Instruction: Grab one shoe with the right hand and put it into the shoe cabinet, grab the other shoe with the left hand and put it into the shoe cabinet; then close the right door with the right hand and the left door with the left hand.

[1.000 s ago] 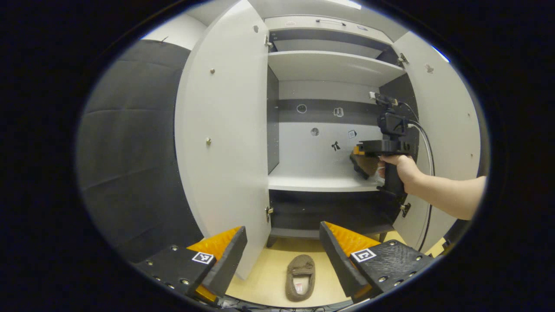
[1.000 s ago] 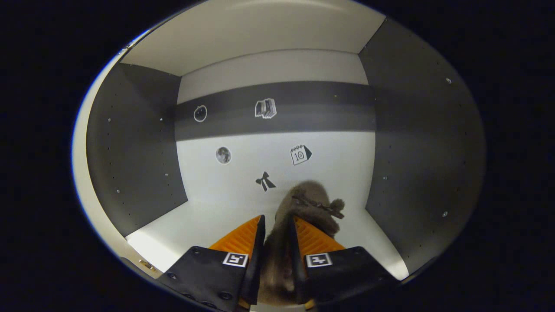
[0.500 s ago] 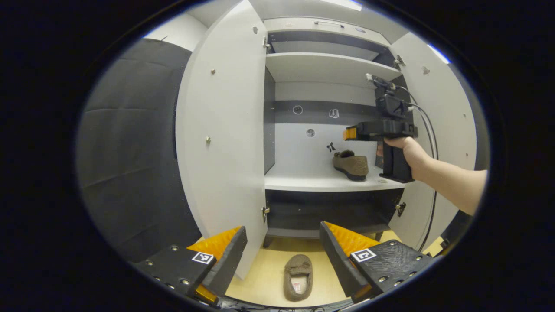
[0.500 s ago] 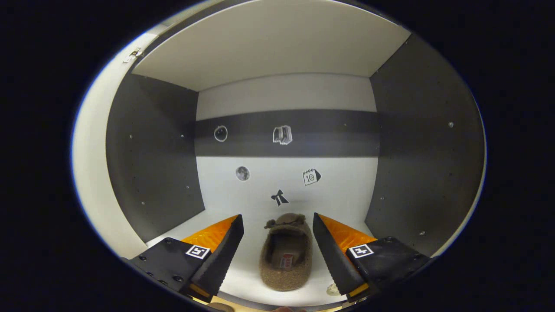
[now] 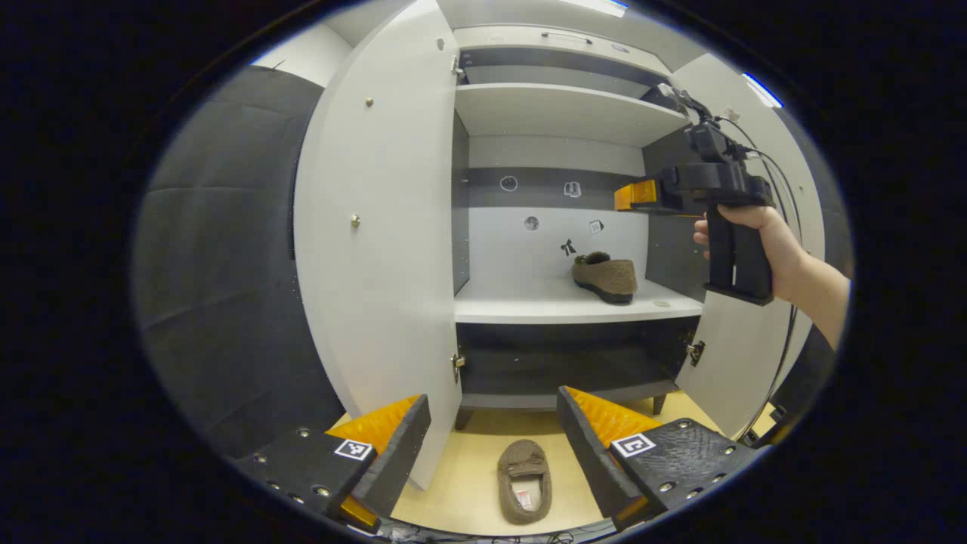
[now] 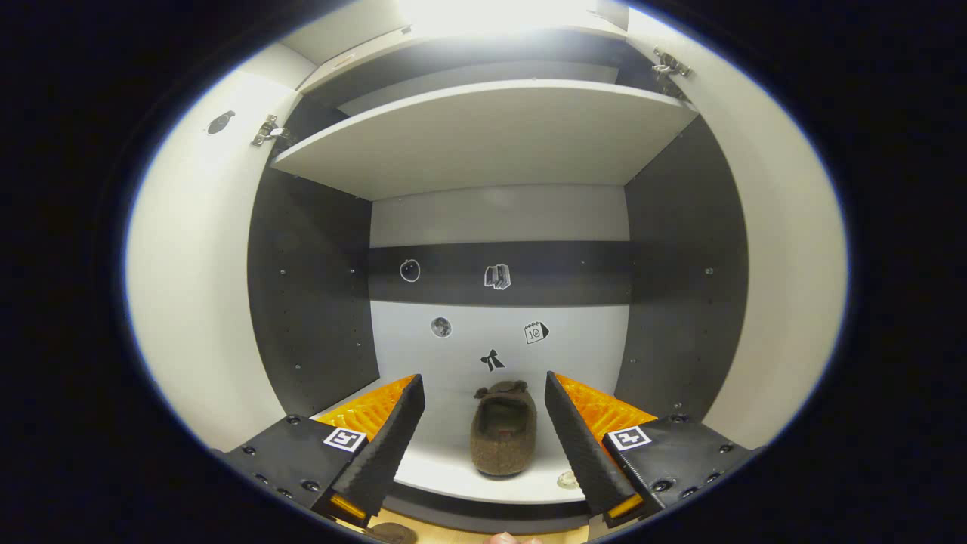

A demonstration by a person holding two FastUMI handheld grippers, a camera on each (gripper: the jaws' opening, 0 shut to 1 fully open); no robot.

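One brown slipper (image 5: pixel 604 276) (image 6: pixel 503 437) rests on the cabinet's middle shelf (image 5: pixel 566 308), toe toward the back wall. Its mate, a second brown slipper (image 5: pixel 525 480), lies on the wooden floor (image 5: pixel 468 483) in front of the cabinet, between and beyond my left gripper's fingers. My left gripper (image 5: pixel 492 442) is open and holds nothing. My right gripper (image 6: pixel 483 434) is open too, drawn back outside the shelf with the shelved slipper ahead of it. In the left gripper view a hand holds the right gripper (image 5: pixel 633 195) high at the cabinet's right side.
Both white cabinet doors stand open: the left door (image 5: pixel 378 249) close in front of my left gripper, the right door (image 5: pixel 744 332) behind the hand. An upper shelf (image 6: pixel 491 132) and a dark lower compartment (image 5: pixel 566 363) frame the middle shelf.
My right gripper opened and let go of the slipper on the shelf, then pulled back and rose out of the cabinet. My left gripper has barely moved.
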